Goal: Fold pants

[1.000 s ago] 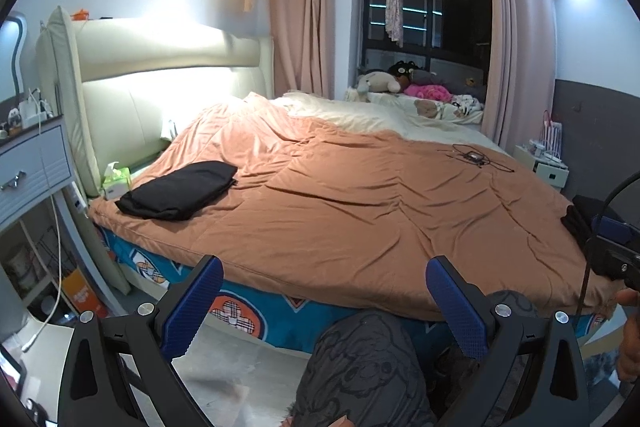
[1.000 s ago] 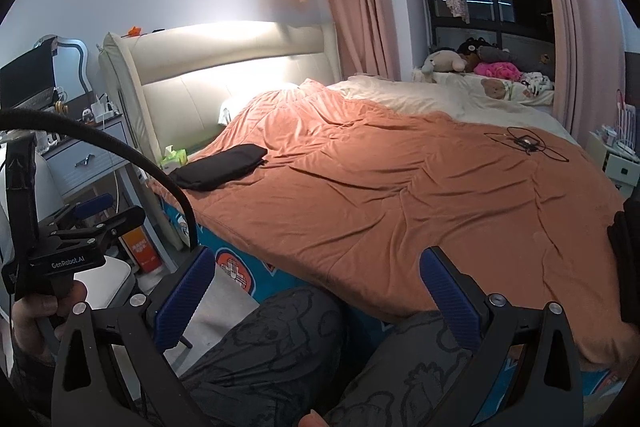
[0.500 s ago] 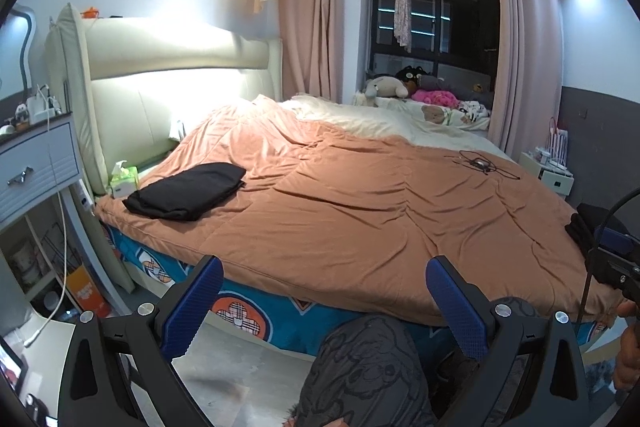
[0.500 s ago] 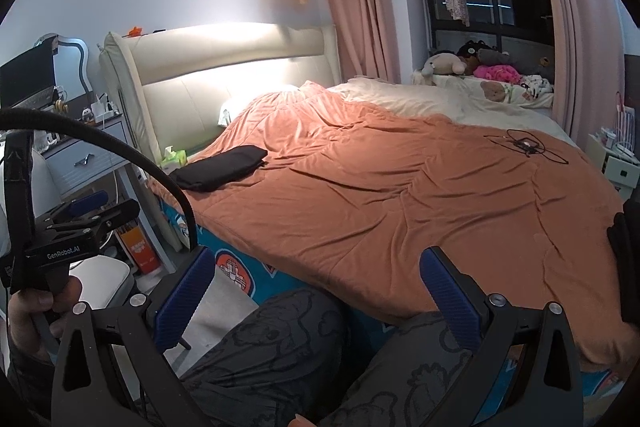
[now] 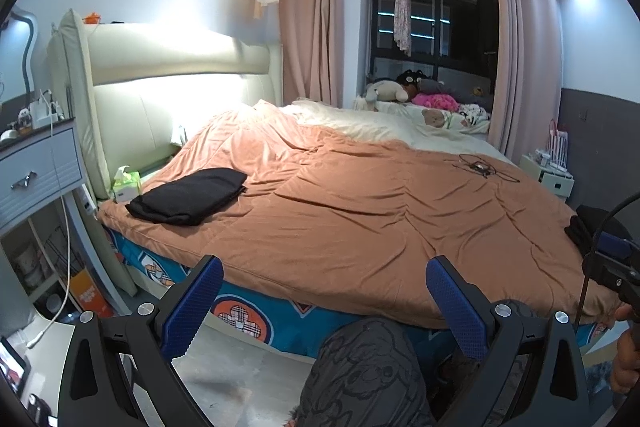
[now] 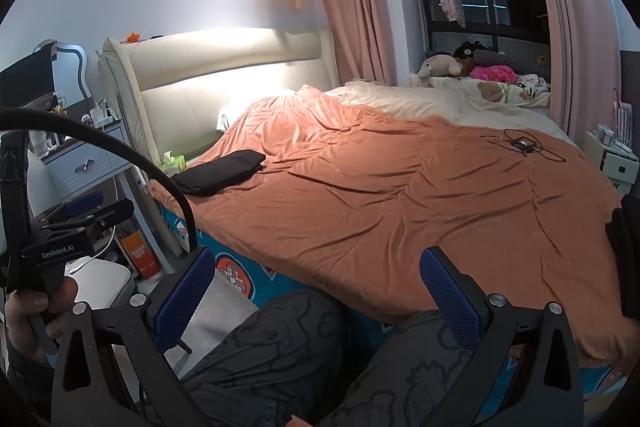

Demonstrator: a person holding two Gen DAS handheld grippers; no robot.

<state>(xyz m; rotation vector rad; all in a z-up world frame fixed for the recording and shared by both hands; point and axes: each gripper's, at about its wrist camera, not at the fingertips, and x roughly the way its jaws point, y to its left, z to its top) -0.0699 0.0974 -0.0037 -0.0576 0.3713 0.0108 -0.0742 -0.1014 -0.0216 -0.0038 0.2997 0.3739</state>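
The bed [image 5: 360, 227], spread with a rumpled orange quilt [image 6: 400, 195], filled most of both views and serves as the landmark here. At its head stood a cream padded headboard [image 5: 168, 75], and beyond its far side pink curtains [image 5: 308, 19] framed a dark window. A grey nightstand [image 5: 36, 167] stood beside the headboard end of the bed. The folded black pants [image 5: 188, 195] lay flat on the quilt at the near corner of the bed next to the headboard, just beside a green tissue box [image 5: 126, 183]; another dark garment [image 5: 584, 227] sat at the bed's opposite near corner. A tangle of black cable [image 5: 480, 169] lay on the quilt toward the bed's far side. The left gripper [image 5: 324, 303] was held low off the near edge of the bed, above the person's patterned knee, jaws spread wide and holding nothing. The right gripper [image 6: 316, 291] was likewise level in front of the bed, well apart from the pants, its blue pads [image 6: 186, 295] wide apart and empty.
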